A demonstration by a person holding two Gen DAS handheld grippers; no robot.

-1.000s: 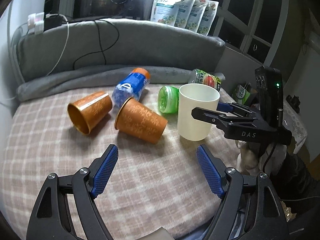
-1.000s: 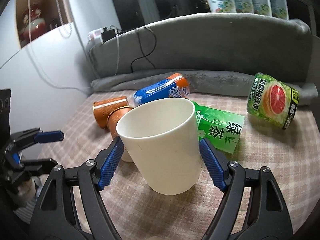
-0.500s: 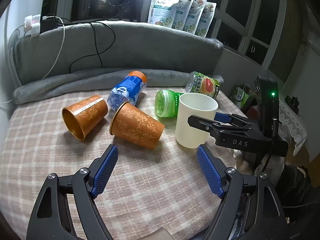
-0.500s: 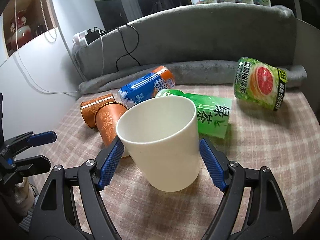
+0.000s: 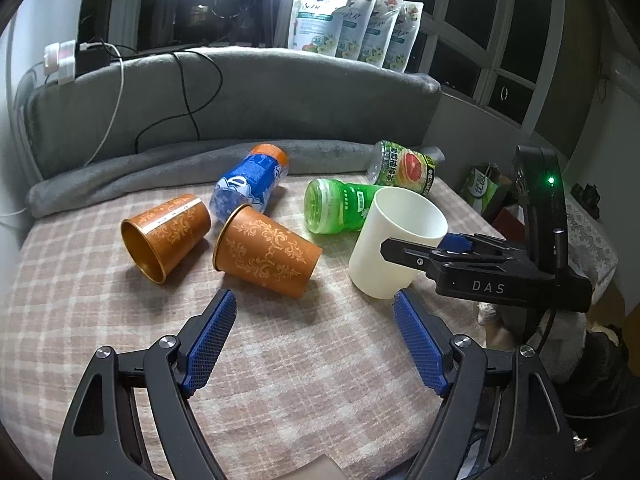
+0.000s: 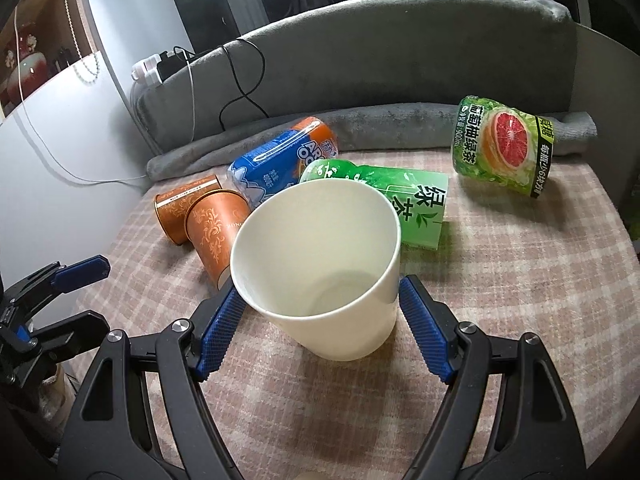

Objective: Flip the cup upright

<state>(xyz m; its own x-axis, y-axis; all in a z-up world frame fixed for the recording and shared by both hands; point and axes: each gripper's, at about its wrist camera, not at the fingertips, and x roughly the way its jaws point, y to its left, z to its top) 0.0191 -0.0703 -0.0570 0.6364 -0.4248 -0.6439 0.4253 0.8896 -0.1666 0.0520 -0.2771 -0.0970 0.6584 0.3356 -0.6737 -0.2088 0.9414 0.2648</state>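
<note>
A cream cup (image 6: 320, 268) stands mouth up on the checked cloth, slightly tilted; it also shows in the left wrist view (image 5: 394, 244). My right gripper (image 6: 322, 332) has its blue pads on both sides of the cup, and I cannot tell if they press on it. Two orange cups lie on their sides, one nearer (image 5: 268, 250) and one to its left (image 5: 166, 230). My left gripper (image 5: 316, 346) is open and empty, just in front of the nearer orange cup.
A blue bottle (image 5: 250, 182), a green bottle (image 5: 340, 206) and a grapefruit-label bottle (image 5: 404, 168) lie behind the cups. A grey cushion (image 5: 240, 100) with cables backs the cloth. The cloth's edge drops off at the right (image 5: 460, 208).
The cream cup has tilted a little with its mouth toward the right wrist camera and sits lower between the pads. The left gripper has drawn slightly closer to the orange cups.
</note>
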